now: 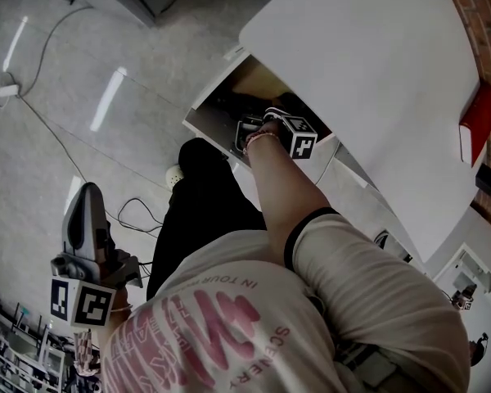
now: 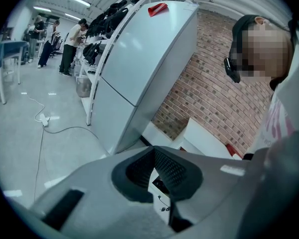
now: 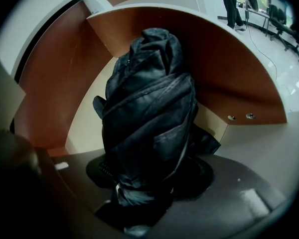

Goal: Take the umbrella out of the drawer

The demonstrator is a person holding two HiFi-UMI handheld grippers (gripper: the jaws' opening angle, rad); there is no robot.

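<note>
A folded black umbrella (image 3: 147, 108) lies in the open wooden drawer (image 3: 229, 68). In the right gripper view its near end fills the gap between the jaws of my right gripper (image 3: 147, 176), and both pads touch its fabric. In the head view the right arm reaches down into the drawer (image 1: 204, 129) under the white tabletop (image 1: 368, 72), with the right gripper (image 1: 247, 132) inside it; there the umbrella is only a dark shape. My left gripper (image 1: 88, 193) hangs at the lower left over the floor, far from the drawer. Its fingertips meet, with nothing between them (image 2: 153, 149).
A red object (image 1: 477, 121) and a black charger (image 1: 484, 178) sit near the tabletop's right edge. Cables (image 1: 135, 215) and a power strip (image 1: 8, 90) lie on the floor to the left. A brick wall (image 2: 209, 93) and distant people (image 2: 70, 46) show in the left gripper view.
</note>
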